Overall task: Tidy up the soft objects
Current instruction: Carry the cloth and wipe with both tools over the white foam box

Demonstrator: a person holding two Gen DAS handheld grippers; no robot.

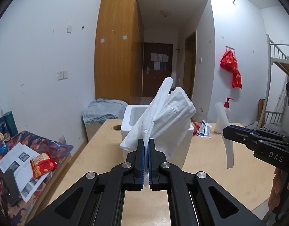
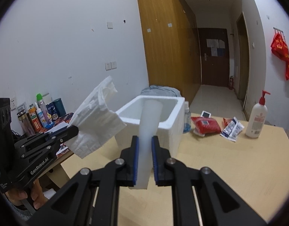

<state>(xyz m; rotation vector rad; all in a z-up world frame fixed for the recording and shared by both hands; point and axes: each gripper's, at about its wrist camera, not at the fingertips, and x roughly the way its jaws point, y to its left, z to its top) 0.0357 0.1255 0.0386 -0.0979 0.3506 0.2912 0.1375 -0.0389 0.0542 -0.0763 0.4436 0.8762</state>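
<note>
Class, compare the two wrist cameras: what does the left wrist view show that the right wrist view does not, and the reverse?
Only the left wrist view: an orange snack packet lying on papers, and a bunk-bed frame.
Only the right wrist view: a blue spray bottle beside the foam box, and a red pouch.
Both: the foam box, the tissue in the left gripper, the foam strip in the right gripper, and the lotion pump bottle.

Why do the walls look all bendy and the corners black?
In both wrist views a fisheye lens bows the wardrobe and walls, and its round edge leaves the corners black. In the left view the snack packet looks slightly soft; the tissue stays sharp.
</note>
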